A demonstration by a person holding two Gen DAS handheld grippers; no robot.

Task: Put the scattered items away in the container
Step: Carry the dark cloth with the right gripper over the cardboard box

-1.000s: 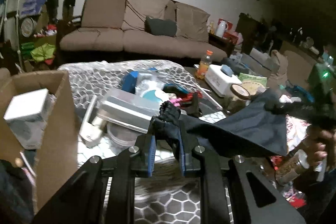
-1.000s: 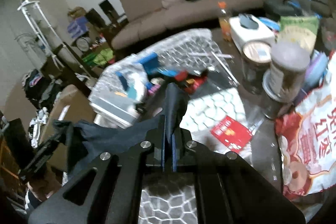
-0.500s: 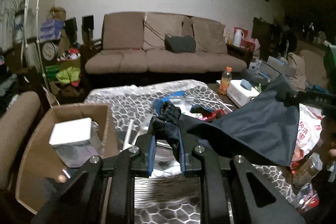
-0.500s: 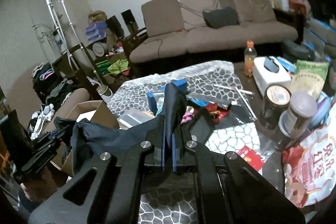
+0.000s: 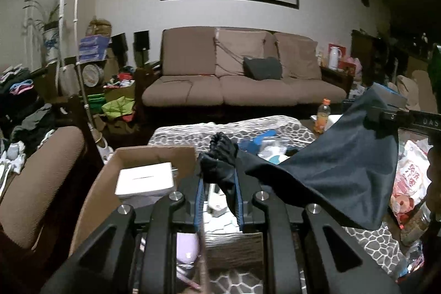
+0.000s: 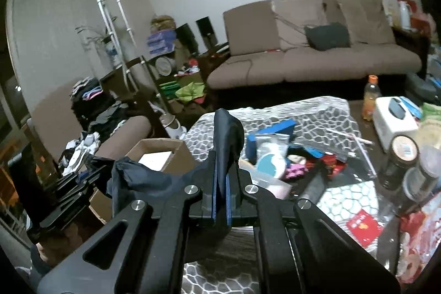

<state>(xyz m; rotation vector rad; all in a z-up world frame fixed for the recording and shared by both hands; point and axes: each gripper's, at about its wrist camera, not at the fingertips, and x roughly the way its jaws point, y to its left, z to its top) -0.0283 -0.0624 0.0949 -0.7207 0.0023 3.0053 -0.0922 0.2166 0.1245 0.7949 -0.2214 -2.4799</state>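
Observation:
A dark navy cloth (image 5: 325, 178) hangs stretched in the air between both grippers. My left gripper (image 5: 219, 181) is shut on one bunched corner. My right gripper (image 6: 220, 172) is shut on the opposite corner (image 6: 227, 134), and it shows at the right edge of the left wrist view. The open cardboard box (image 5: 110, 178) sits low at the left, beside the table, with a white box (image 5: 146, 181) inside. In the right wrist view the cardboard box (image 6: 176, 153) lies beyond the cloth, left of the table.
The table with a honeycomb-pattern cover (image 6: 317, 115) carries scattered packets, blue boxes (image 6: 273, 131), dark jars (image 6: 399, 159), a white tissue box (image 6: 394, 120) and an orange bottle (image 6: 370, 98). A brown armchair (image 5: 38, 178) stands left of the box. A brown sofa (image 5: 242, 79) lines the far wall.
Both grippers have risen with the cloth, so the views now take in more of the room. The cardboard box has shifted from far left toward the centre below the left gripper.

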